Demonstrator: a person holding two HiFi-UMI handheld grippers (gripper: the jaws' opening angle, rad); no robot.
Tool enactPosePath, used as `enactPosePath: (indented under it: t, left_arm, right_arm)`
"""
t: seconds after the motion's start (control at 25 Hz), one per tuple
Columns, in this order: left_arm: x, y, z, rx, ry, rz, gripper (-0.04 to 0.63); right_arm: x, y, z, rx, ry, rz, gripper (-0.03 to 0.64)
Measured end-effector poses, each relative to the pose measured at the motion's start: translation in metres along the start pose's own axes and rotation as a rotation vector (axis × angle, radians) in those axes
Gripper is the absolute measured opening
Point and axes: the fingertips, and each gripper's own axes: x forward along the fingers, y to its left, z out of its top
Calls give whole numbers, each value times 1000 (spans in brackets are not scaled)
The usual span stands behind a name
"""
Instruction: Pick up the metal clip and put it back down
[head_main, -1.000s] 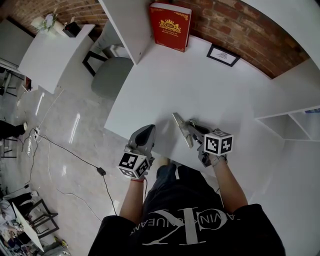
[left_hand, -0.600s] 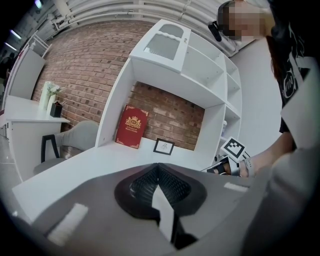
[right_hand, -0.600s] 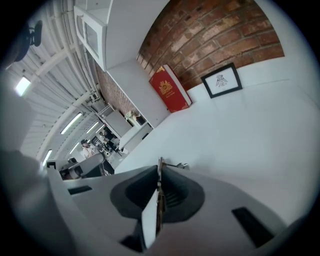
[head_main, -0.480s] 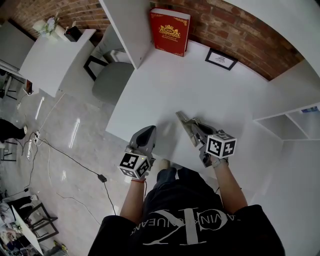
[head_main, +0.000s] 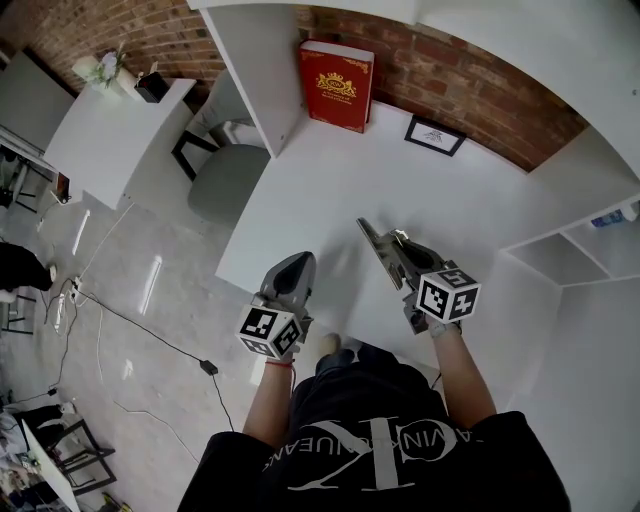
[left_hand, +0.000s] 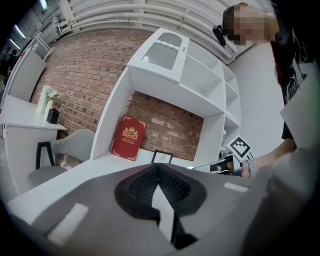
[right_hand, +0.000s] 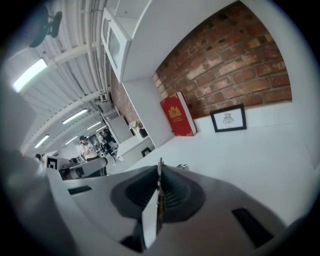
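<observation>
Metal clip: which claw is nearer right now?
Right. The right claw is shut on the metal clip; the left claw sits apart to its left, shut with nothing in it.

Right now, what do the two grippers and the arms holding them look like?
Both the left gripper and right gripper are grey tapered shells with black ribbed pads, each carrying a white cube with black square markers. Short black sleeves; a red band circles the left wrist.

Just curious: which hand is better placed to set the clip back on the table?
The right gripper: it grips the clip above the table; the left gripper is shut and empty.
</observation>
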Motion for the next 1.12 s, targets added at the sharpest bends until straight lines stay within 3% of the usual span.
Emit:
enactPosePath:
  t: [0.32,0.68,1.12]
  left_arm:
    - [-3,6,35,13,-75,27,11]
    - [-3,10,72,96,-117,54,11]
    - [0,8,105,104,-191,39,11]
  right_arm:
    - [-20,6,49,-75,-123,-14,29]
    - [-36,28,95,-181,-243,12,29]
    - [-54,45,133,-240,-358,15,29]
